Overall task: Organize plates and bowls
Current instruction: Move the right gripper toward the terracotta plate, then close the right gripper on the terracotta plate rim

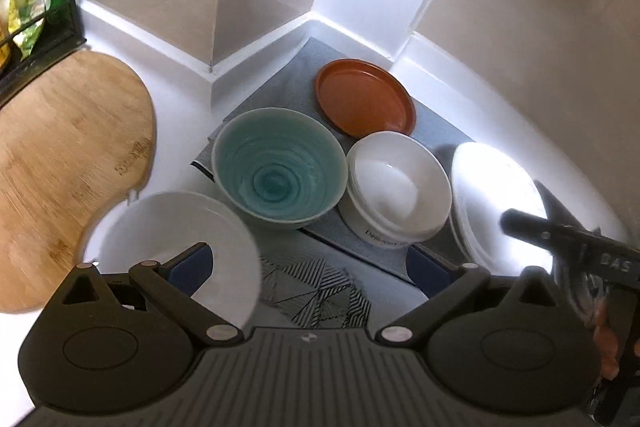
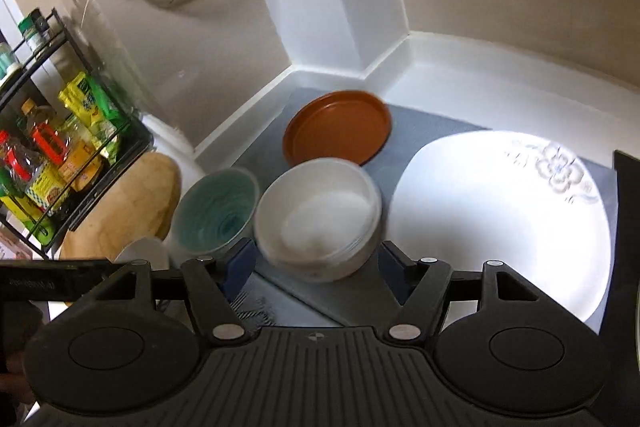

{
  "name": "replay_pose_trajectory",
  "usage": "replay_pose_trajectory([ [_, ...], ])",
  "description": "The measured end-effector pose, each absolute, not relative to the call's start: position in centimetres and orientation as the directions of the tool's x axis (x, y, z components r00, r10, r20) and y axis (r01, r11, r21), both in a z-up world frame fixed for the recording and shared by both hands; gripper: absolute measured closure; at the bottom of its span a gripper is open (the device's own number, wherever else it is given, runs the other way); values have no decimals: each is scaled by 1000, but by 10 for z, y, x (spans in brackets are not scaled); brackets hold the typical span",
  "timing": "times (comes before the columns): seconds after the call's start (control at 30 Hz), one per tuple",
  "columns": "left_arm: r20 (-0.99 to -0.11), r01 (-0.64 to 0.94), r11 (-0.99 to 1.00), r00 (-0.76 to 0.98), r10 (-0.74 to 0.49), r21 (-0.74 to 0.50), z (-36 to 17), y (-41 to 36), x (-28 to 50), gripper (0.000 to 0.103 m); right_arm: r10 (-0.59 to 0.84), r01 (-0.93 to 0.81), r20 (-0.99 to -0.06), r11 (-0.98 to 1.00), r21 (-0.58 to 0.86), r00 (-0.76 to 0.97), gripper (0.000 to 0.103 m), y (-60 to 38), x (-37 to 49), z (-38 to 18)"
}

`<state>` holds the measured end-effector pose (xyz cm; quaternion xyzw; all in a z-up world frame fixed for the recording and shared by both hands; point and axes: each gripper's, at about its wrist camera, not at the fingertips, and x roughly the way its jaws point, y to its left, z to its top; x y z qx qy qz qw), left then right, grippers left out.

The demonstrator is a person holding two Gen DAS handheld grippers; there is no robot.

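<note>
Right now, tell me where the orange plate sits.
The orange plate lies on the grey mat near the wall corner, behind the white bowl and the teal bowl.

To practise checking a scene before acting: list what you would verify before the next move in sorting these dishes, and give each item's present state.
1. Left gripper open, nothing held: ok.
2. Right gripper open, not clamped on the white bowl just ahead: ok.
3. Teal bowl upright and empty: ok.
4. Orange plate has nothing on it: ok.
5. White dish clear of the left fingers: cannot tell.
6. Right wrist view sharp: not ok, blurred.
</note>
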<state>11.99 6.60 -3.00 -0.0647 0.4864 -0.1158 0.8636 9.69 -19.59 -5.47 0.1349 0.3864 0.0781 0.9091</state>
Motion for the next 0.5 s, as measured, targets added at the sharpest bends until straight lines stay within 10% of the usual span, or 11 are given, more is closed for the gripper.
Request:
replay_pose_trajectory([
  [0.5,-821,95,991,555,-133,-96,-5,1,230,0,286,-44,-646,931,363,707,32,-259,195,-62],
])
